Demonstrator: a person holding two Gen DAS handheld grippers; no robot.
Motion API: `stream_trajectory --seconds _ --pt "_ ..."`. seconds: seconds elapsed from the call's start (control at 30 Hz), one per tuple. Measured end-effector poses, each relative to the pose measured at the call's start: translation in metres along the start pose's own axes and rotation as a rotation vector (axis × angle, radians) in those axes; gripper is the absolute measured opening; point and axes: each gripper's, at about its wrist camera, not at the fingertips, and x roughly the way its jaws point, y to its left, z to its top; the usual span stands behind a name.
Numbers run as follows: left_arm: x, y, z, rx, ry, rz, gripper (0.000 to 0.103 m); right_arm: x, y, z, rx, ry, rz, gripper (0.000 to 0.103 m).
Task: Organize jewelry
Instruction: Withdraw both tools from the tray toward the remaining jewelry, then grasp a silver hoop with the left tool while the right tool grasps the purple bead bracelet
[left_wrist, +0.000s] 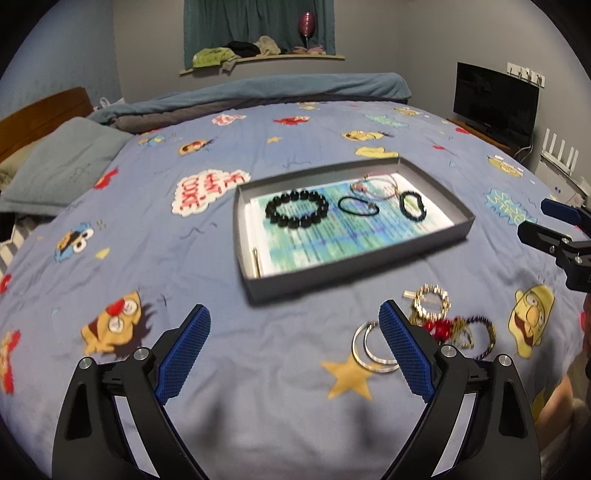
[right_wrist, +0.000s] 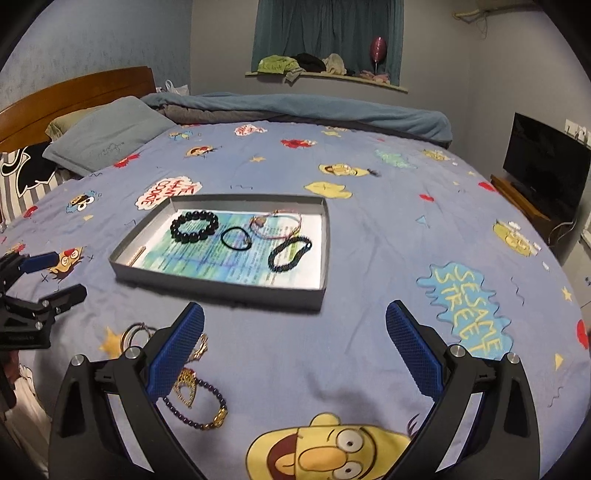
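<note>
Tools are held spread and empty, left tool (left_wrist: 295, 354) and right tool (right_wrist: 295, 350). Nearby, loose jewelry (left_wrist: 436, 325) is heaped on the bed; farther off, four bracelets lie in the tray (left_wrist: 354, 271). Tangled pieces could be dragged together if one is pinched.

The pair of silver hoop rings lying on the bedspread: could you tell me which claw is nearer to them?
Left. The silver hoop rings lie just beside the left claw's right finger, while the right claw hangs further off, the hoops lying beyond its left finger.
</note>
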Motion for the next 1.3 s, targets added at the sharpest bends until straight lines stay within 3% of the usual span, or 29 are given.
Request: stream_trajectory --seconds 0.23,0.53,0.7,1.1,1.17,1.23,1.3 --pt "0.000 0.004 -0.023 -0.032 -0.013 0.005 0.092 0.007 0.007 -0.016 -0.005 0.048 -0.005 0.097" --pt "0.004 0.005 -0.055 -0.054 -0.006 -0.023 0.092 0.015 0.012 -0.049 -0.042 0.034 -0.038 0.097" --pt "0.011 0.000 -0.066 -0.069 -0.007 -0.052 0.092 0.020 0.012 -0.066 -0.028 0.053 0.057 0.097" --pt "0.021 -0.015 -0.060 -0.039 -0.023 -0.088 0.090 0.020 0.021 -0.082 -0.056 0.047 0.096 0.097" --pt "0.020 -0.017 -0.055 -0.025 -0.035 -0.099 0.084 0.020 0.021 -0.081 -0.055 0.044 0.094 0.093" --pt "0.023 -0.021 -0.049 -0.005 -0.025 -0.107 0.069 0.022 0.020 -0.082 -0.049 0.056 0.100 0.079" --pt "0.027 -0.024 -0.045 0.007 -0.015 -0.116 0.060 0.025 0.020 -0.082 -0.043 0.073 0.114 0.067"
